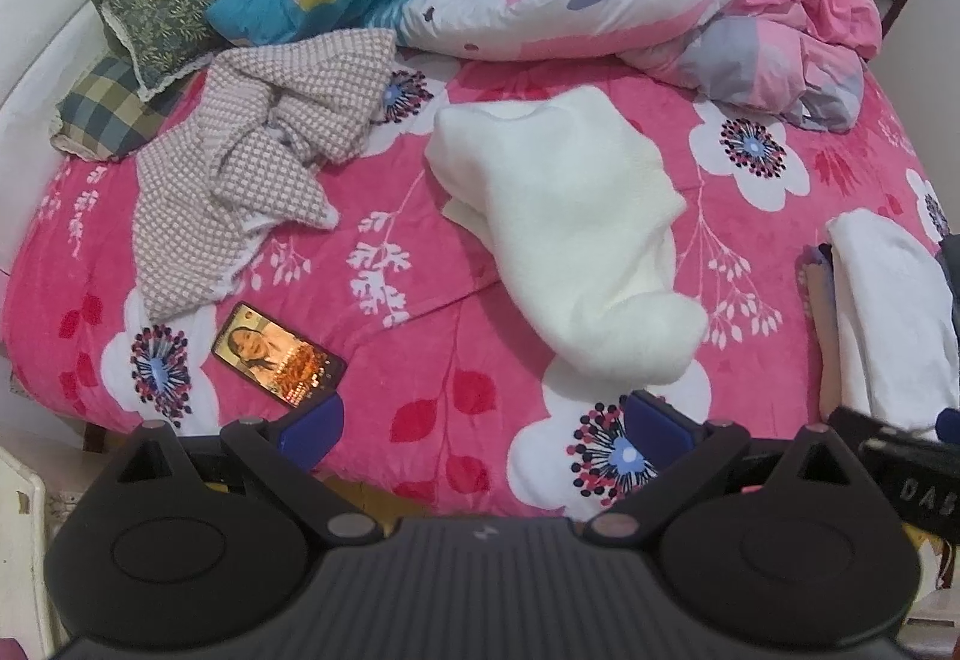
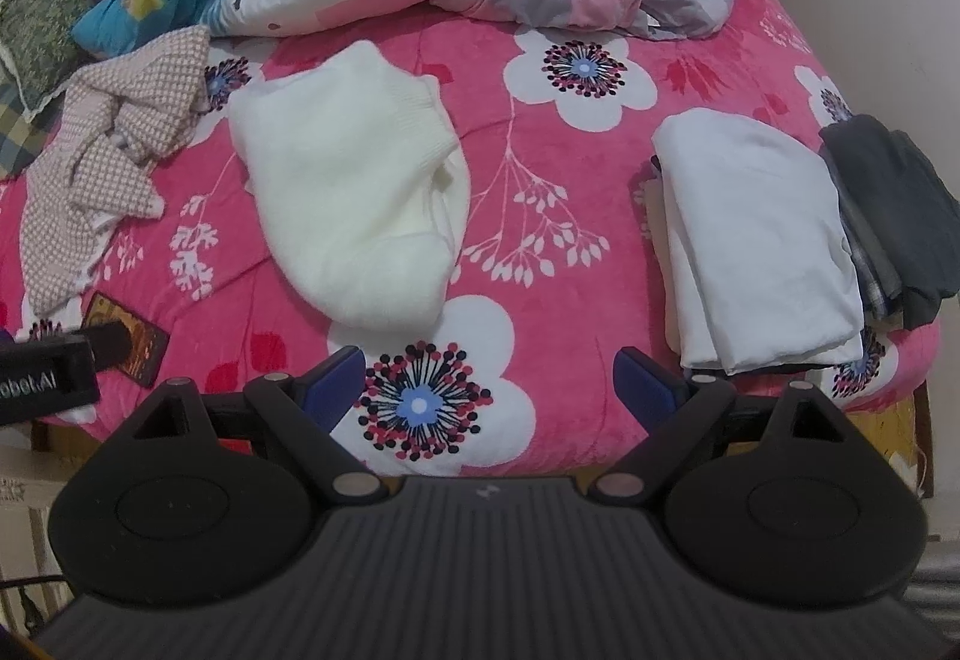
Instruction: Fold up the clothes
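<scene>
Both hand-held grippers, left (image 1: 483, 429) and right (image 2: 489, 381), hang wide and empty at the bed (image 2: 564, 252) edge. Your cream sweater (image 2: 354, 192) lies folded mid-bed; left of it, the checked garment (image 1: 252, 162) sits crumpled; pinch its corners and spread flat.

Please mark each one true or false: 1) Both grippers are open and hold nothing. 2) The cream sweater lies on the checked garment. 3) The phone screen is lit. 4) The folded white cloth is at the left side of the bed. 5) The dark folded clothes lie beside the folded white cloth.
1) True: left gripper and right gripper are open, empty.
2) False: the cream sweater lies apart from the checked garment.
3) True: the phone is lit.
4) False: the folded white cloth is at the right.
5) True: the dark folded clothes adjoin it.
</scene>
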A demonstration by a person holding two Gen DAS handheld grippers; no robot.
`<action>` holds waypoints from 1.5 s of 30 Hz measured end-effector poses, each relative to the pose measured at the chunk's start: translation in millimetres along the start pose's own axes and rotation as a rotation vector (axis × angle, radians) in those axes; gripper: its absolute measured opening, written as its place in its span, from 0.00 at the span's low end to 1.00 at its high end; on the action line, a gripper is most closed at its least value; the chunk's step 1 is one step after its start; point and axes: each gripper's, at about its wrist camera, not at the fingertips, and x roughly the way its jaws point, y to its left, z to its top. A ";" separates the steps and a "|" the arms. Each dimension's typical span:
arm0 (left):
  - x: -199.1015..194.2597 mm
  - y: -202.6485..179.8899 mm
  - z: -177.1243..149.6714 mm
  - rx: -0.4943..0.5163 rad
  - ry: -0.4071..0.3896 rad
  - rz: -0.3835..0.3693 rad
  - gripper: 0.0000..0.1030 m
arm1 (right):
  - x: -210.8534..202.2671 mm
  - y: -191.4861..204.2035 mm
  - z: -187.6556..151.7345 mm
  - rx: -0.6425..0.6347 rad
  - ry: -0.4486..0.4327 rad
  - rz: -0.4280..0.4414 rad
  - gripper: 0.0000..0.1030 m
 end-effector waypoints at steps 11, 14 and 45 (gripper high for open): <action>17.7 13.3 1.7 -0.022 -0.052 -0.103 0.99 | -0.2 -11.6 6.8 0.077 -0.050 -0.012 0.87; 18.4 15.9 2.2 -0.020 -0.093 -0.108 1.00 | -0.3 -17.3 8.9 0.088 -0.085 0.015 0.87; 234.7 -122.9 63.9 0.228 -0.172 -0.047 0.54 | 313.0 -77.9 138.6 0.211 -0.025 0.756 0.77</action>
